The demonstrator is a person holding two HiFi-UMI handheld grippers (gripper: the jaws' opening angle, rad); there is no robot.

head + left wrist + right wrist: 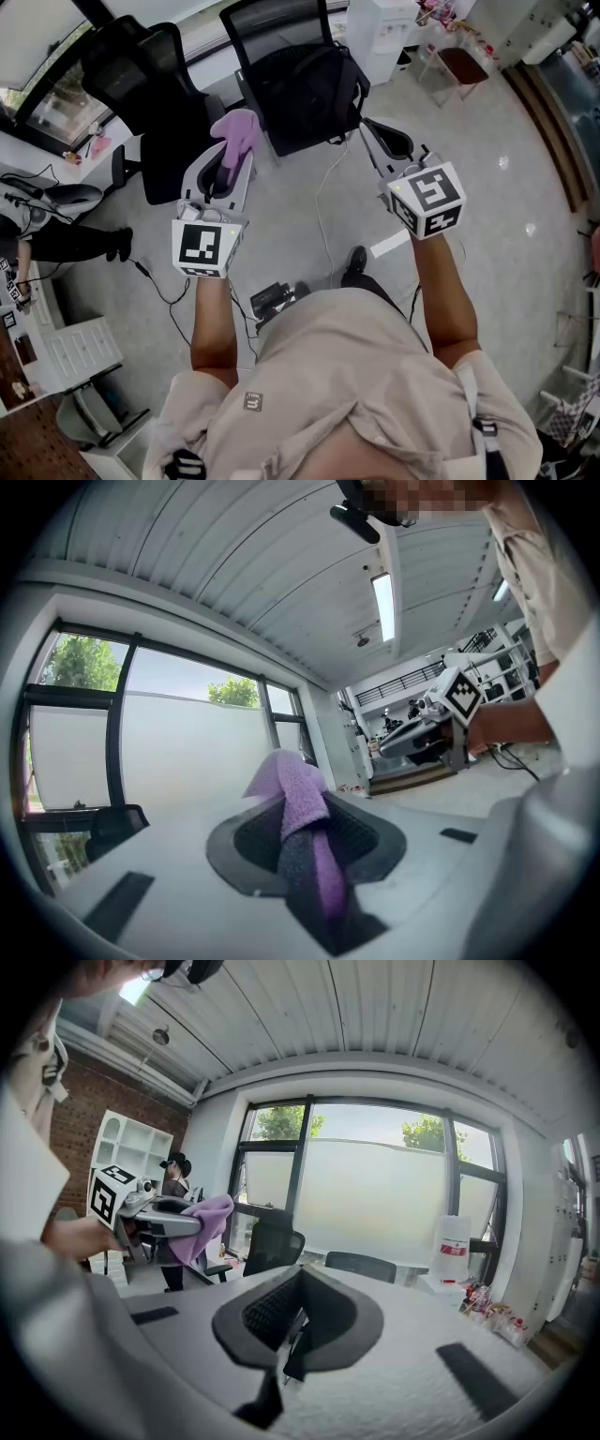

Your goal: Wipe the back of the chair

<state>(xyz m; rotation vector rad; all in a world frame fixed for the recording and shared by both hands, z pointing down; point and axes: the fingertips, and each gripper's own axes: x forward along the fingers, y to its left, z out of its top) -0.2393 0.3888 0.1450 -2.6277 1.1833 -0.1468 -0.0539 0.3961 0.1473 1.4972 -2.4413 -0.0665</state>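
Observation:
A purple cloth [238, 131] sticks up out of my left gripper [229, 159], whose jaws are shut on it; in the left gripper view the cloth [302, 794] is pinched between the black pads. My right gripper [371, 126] is held at the same height to the right, shut with nothing in it [298, 1326]. Just beyond both grippers stands a black mesh-backed office chair [302, 82] with its back towards me. Neither gripper touches it. A second black chair [148, 77] stands to its left. The right gripper view also takes in a black chair [273, 1244] by the windows.
Cables [322, 208] and a black box [273, 299] lie on the grey floor by my feet. A white water dispenser [379, 34] and a red stool [462, 64] stand behind the chairs. At the left are a white drawer unit [73, 349] and a person in black [73, 240].

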